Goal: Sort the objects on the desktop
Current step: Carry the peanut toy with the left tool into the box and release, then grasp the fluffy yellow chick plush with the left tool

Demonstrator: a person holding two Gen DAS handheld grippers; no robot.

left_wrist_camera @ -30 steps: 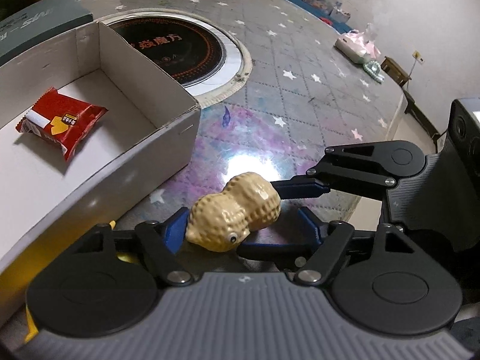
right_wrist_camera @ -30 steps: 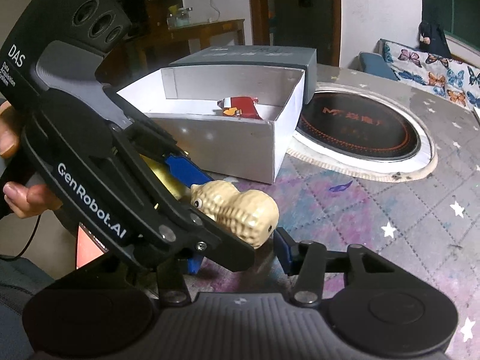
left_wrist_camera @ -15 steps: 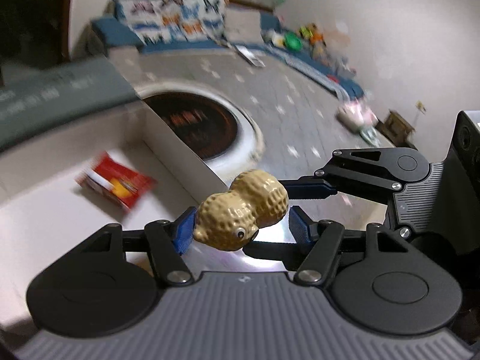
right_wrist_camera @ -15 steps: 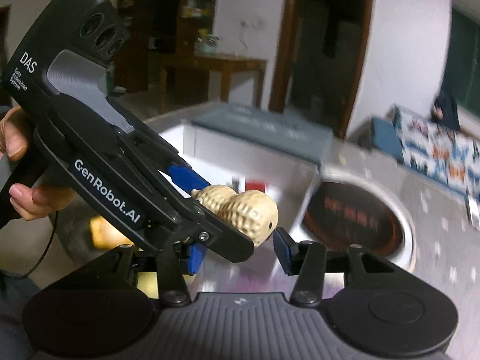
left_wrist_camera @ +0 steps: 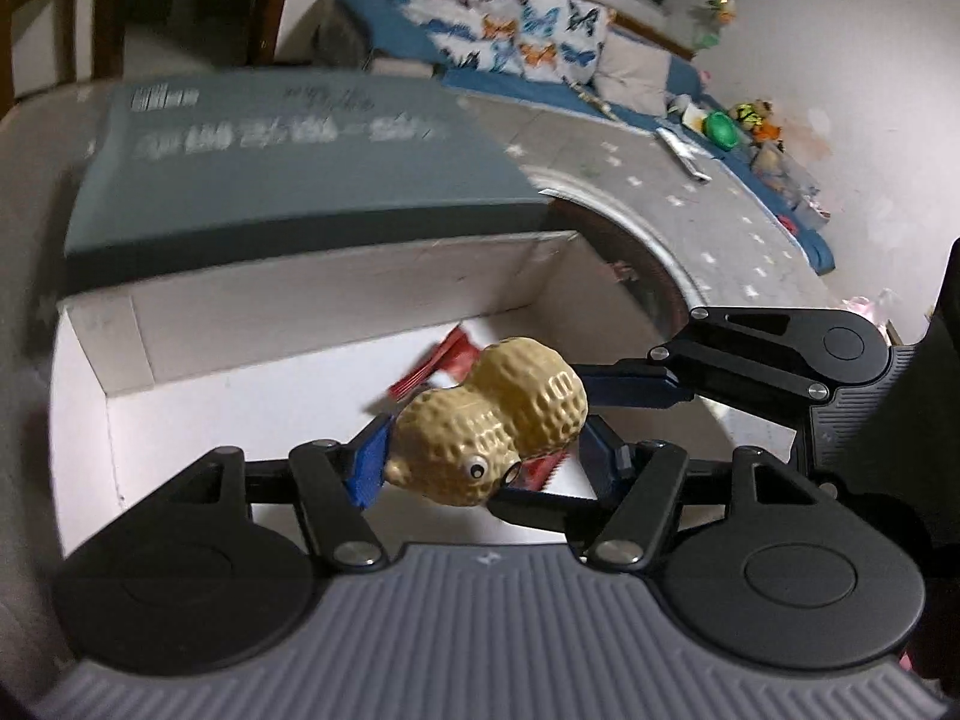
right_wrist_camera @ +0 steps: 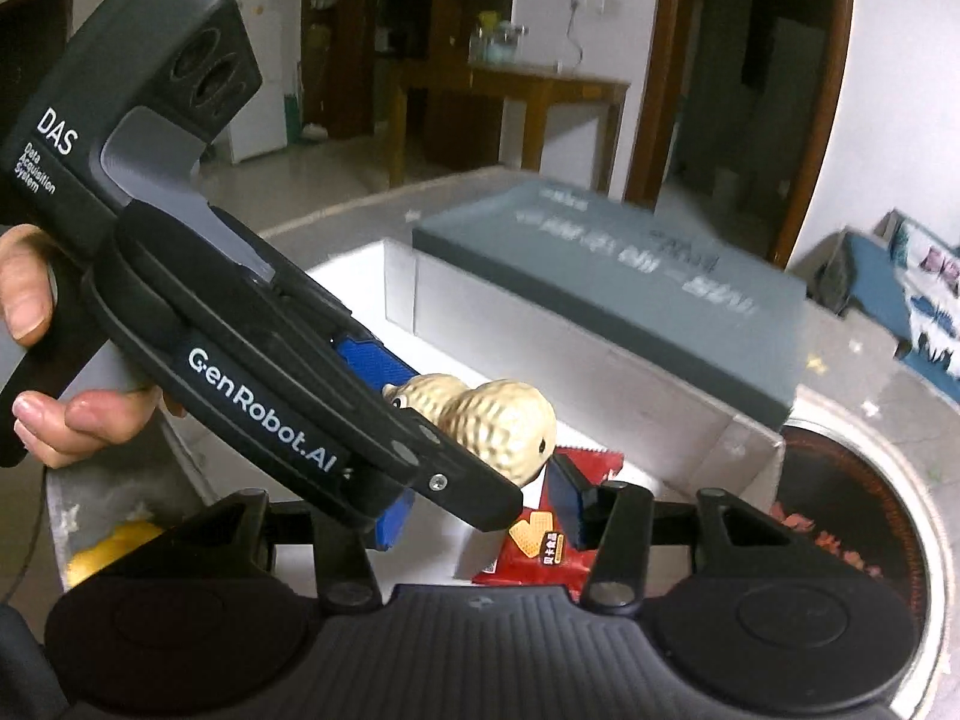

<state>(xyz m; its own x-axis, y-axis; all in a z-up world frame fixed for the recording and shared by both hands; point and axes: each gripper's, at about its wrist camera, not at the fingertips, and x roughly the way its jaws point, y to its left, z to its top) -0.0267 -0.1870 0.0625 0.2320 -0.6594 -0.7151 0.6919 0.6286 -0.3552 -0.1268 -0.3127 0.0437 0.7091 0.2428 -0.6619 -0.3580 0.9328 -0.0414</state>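
Observation:
A tan peanut-shaped toy [left_wrist_camera: 492, 420] with a small eye hangs in the air above the open white box [left_wrist_camera: 300, 324]. My left gripper [left_wrist_camera: 483, 459] is shut on the peanut toy, blue pads at both ends. My right gripper [right_wrist_camera: 480, 507] comes in from the right and also closes on the peanut toy [right_wrist_camera: 498, 426]. In the right wrist view, a hand [right_wrist_camera: 36, 312] holds the left gripper [right_wrist_camera: 456, 438], which crosses in front. A red snack packet [right_wrist_camera: 540, 546] lies on the white box [right_wrist_camera: 540, 324] floor, under the toy.
A grey box lid [left_wrist_camera: 288, 180] lies behind the white box. A dark round inset [right_wrist_camera: 840, 540] sits in the table at the right. Something yellow [right_wrist_camera: 114, 546] lies left of the box. A sofa with butterfly cushions [left_wrist_camera: 510, 36] stands beyond the table.
Both grippers have lifted the peanut toy off the table and carried it left, from beside the box to above its inside, over the red packet.

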